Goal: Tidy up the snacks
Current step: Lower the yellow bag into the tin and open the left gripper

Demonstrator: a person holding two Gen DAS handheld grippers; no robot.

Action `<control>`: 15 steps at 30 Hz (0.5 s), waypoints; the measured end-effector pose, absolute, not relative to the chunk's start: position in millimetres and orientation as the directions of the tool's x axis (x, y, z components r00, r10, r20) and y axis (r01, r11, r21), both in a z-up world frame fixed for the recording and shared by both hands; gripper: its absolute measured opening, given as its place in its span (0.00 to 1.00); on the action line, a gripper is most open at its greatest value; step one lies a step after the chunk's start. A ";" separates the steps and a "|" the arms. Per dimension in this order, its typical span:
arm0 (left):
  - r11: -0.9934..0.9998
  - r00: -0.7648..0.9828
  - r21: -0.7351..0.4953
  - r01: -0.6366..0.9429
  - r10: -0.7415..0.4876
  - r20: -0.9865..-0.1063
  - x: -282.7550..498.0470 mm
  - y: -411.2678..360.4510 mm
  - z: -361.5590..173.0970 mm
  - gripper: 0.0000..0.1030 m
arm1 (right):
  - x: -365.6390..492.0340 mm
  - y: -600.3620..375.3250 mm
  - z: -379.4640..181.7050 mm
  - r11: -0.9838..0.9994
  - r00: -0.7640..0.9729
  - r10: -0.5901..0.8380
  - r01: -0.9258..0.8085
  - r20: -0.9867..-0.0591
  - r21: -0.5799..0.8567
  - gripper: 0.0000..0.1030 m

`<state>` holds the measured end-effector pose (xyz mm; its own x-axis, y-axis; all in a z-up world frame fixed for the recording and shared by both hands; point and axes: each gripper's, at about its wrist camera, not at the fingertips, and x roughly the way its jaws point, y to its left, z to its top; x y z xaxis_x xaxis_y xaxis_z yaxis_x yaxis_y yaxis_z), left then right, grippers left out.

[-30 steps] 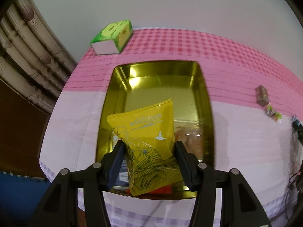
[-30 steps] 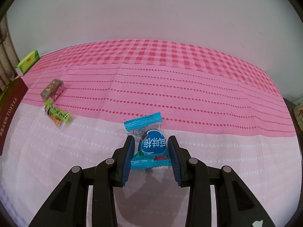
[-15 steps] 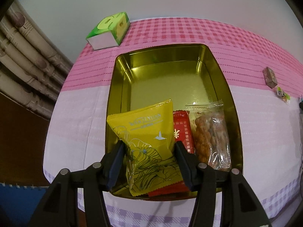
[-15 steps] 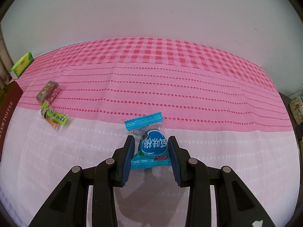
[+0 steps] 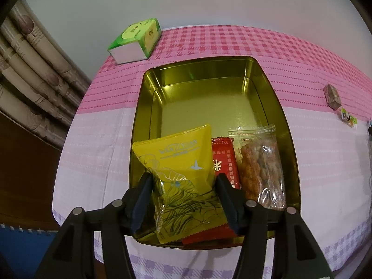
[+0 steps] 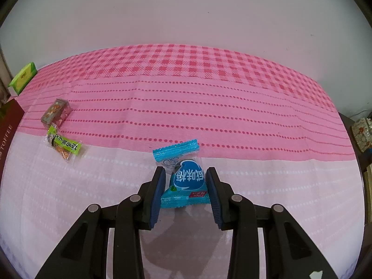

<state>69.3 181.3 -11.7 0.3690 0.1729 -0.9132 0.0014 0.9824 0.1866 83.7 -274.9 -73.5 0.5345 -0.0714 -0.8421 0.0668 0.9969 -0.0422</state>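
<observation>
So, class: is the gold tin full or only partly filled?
Partly filled: the gold tin holds three snack packets at its near end; its far floor is bare.

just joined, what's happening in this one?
A person with tongs in each hand is sorting snacks into a gold tin. The left tongs have the yellow packet between them at the tin's near end, beside a red packet and a clear bag of fried snacks; they have just been opening, so it looks like a drop-off. The right tongs grip a blue candy packet over the pink tablecloth.
</observation>
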 end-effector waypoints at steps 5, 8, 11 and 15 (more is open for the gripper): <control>0.979 0.371 0.203 0.003 0.187 -0.910 68.2 181.0 -13.0 0.57 | 83.5 -273.8 -73.9 0.996 0.533 -0.079 0.069 -0.842 -0.050 0.32; 0.979 0.375 0.205 0.000 0.190 -0.907 67.0 181.7 -12.3 0.57 | 83.7 -272.9 -73.8 0.996 0.532 -0.083 0.070 -0.843 -0.054 0.32; 0.978 0.380 0.206 -0.004 0.192 -0.905 66.2 183.9 -11.5 0.57 | 84.4 -271.4 -74.0 0.996 0.531 -0.086 0.069 -0.843 -0.058 0.32; 0.979 0.384 0.205 -0.014 0.195 -0.903 65.1 186.1 -10.3 0.57 | 84.8 -270.6 -74.0 0.996 0.532 -0.088 0.068 -0.842 -0.062 0.32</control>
